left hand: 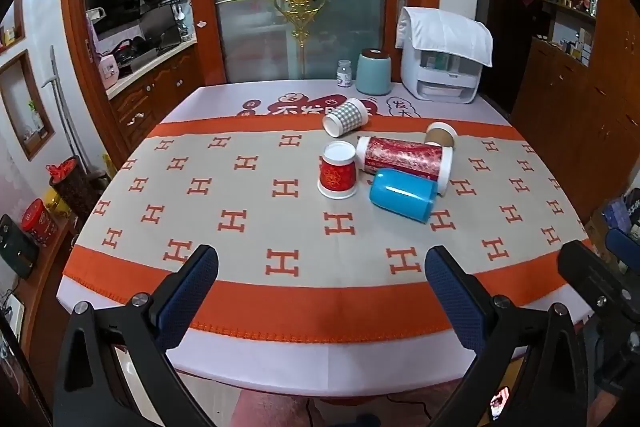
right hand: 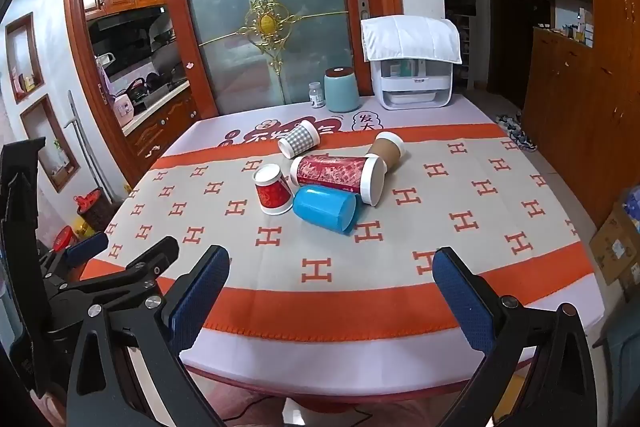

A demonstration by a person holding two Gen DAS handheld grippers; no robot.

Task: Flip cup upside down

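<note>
Five cups cluster just right of the frame's centre on the H-patterned tablecloth [left hand: 240, 187]. The small red cup [left hand: 337, 171] already stands mouth-down. The blue cup [left hand: 402, 195] lies on its side, touching the long red-patterned tumbler [left hand: 404, 159], also on its side. Above them in the frame a checked cup [left hand: 345, 116] and a brown paper cup [left hand: 440, 135] lie tipped over too (I can see nothing inside any of them). At the table's far edge stand a teal canister [left hand: 373, 71] with its lid on and a small white jar [left hand: 344, 73]. The left gripper [left hand: 322, 273] and right gripper [right hand: 332, 273] both hang at the bottom of their views, jaws spread wide and holding nothing, well apart from the cups.
</note>
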